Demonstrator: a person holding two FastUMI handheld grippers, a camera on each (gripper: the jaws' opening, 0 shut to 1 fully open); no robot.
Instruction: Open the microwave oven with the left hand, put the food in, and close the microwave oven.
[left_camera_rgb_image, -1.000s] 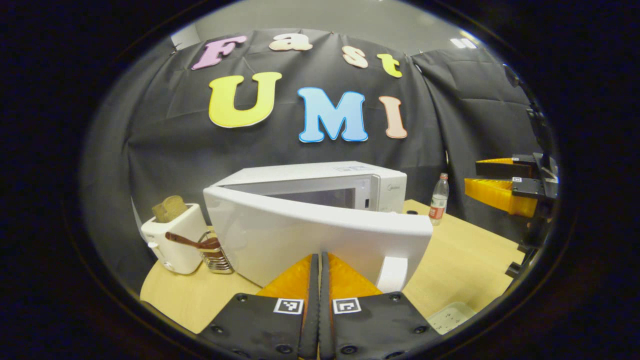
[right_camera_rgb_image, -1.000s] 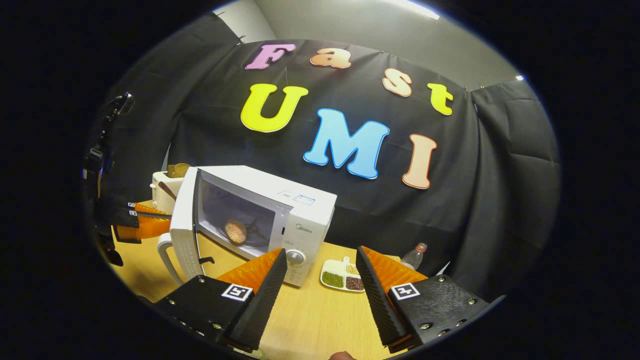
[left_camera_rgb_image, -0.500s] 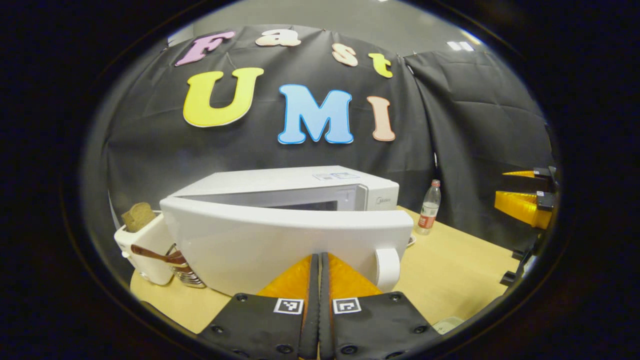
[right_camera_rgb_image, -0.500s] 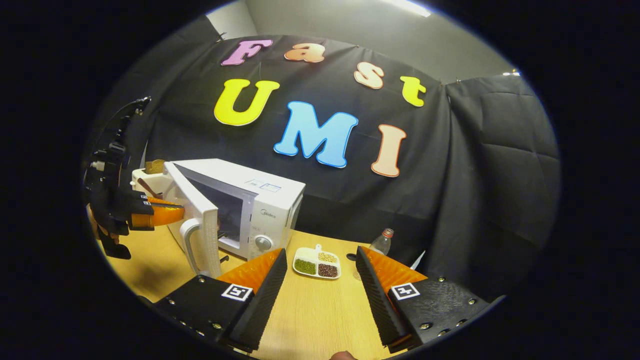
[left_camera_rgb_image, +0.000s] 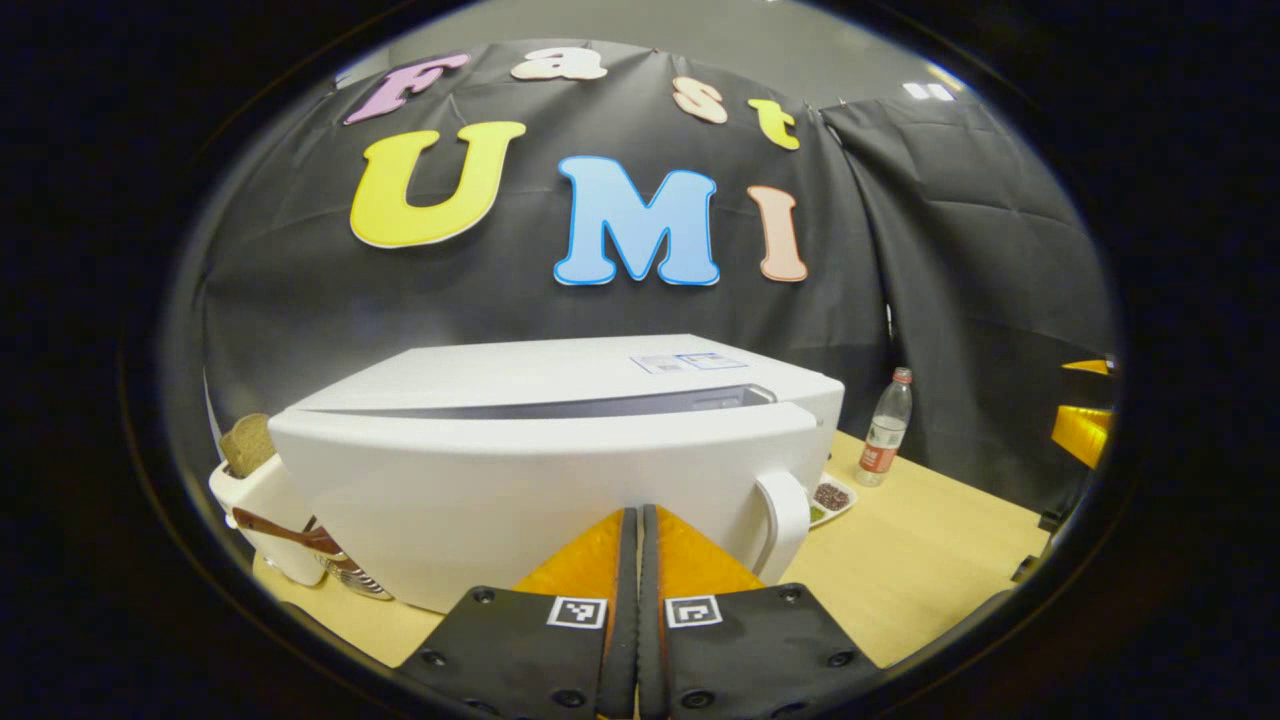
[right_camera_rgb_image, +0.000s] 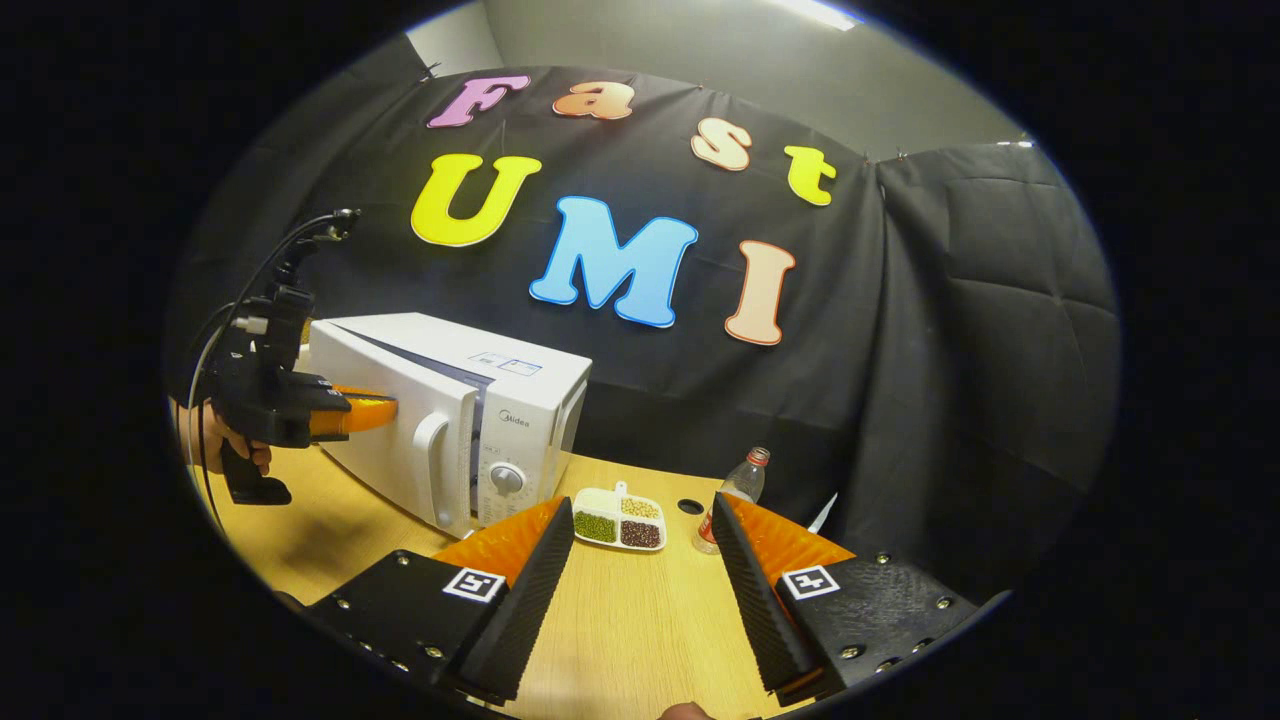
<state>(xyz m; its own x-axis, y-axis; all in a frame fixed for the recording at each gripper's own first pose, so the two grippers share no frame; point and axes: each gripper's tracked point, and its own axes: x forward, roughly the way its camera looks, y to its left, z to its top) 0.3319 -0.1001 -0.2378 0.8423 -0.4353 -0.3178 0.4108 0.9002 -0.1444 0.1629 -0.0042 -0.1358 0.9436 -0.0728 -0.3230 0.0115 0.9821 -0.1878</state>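
Note:
The white microwave (left_camera_rgb_image: 560, 400) stands on the wooden table (left_camera_rgb_image: 930, 540). Its door (left_camera_rgb_image: 520, 480) is swung almost closed, with a thin gap left along the top edge. My left gripper (left_camera_rgb_image: 632, 512) is shut with nothing between its fingers, and its tips rest against the door's outer face, left of the handle (left_camera_rgb_image: 785, 520). In the right gripper view the left gripper (right_camera_rgb_image: 372, 408) pushes on the microwave (right_camera_rgb_image: 450, 410), held by a hand (right_camera_rgb_image: 215, 445). My right gripper (right_camera_rgb_image: 642, 503) hovers open and empty over the table (right_camera_rgb_image: 620, 620). The food inside is hidden by the door.
A toaster (left_camera_rgb_image: 250, 490) with bread and a small rack stand left of the microwave. A divided dish of beans (right_camera_rgb_image: 618, 518) and a plastic bottle (right_camera_rgb_image: 735, 495) sit right of it, near a round hole (right_camera_rgb_image: 688, 506) in the tabletop. My right gripper (left_camera_rgb_image: 1085, 425) shows at the far right.
The door has swung from wide open to almost closed, pushed by my shut left gripper. The food inside has gone out of sight. My right gripper has drawn back to the right.

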